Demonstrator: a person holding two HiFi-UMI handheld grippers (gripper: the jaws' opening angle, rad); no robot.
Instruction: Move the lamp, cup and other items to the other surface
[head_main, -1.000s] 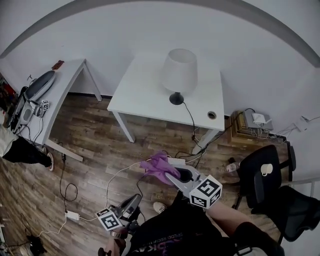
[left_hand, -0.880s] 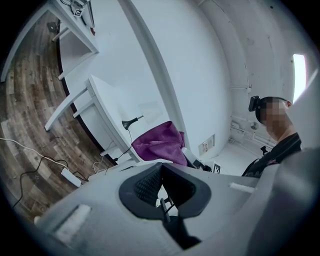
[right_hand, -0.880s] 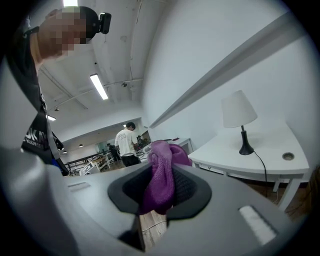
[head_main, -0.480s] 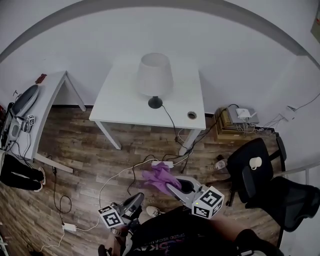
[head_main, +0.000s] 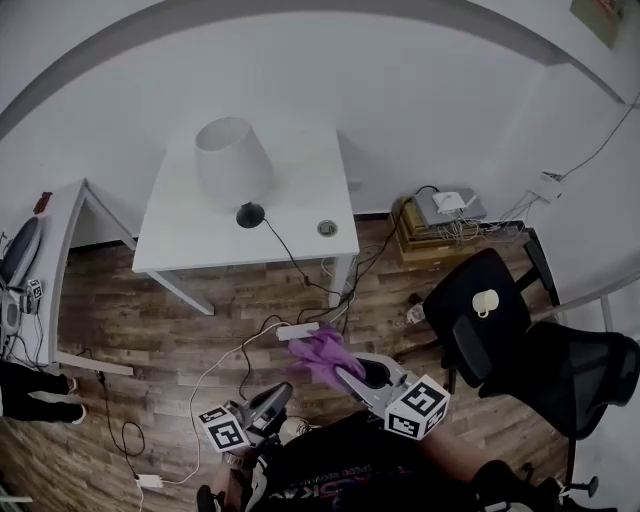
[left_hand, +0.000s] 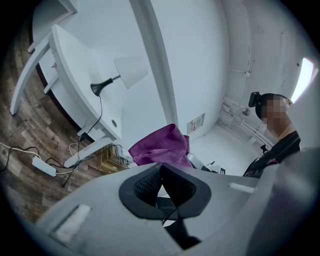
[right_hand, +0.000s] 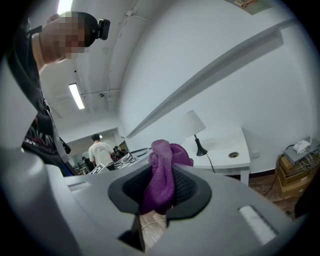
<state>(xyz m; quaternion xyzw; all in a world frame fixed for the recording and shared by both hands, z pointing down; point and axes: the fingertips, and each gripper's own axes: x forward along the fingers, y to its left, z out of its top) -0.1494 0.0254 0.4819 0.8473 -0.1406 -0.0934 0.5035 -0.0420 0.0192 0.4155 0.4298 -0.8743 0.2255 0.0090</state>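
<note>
Showing the carrying stage of the task: the right gripper has its jaws part-way closed and clamped on a crumpled purple knitted cloth. The cloth's bunched bulk stands out past the jaw tips, and a fold fills the gap between the pads. The left gripper, low beside it, has its jaws pressed together with nothing between them. Both are held over the wooden plank floor, well apart from any furniture. A white rectangular table lies ahead and to the left in the head view, and the right gripper view looks almost straight at it. On the table stands, upright, a table lamp with a white shade and black base. A small white cup rests on the seat of a black office chair to the right, nearer the right gripper. Judged from this layout, the table is the probable setting-down place for the cloth, reached by a forward carry.
</note>
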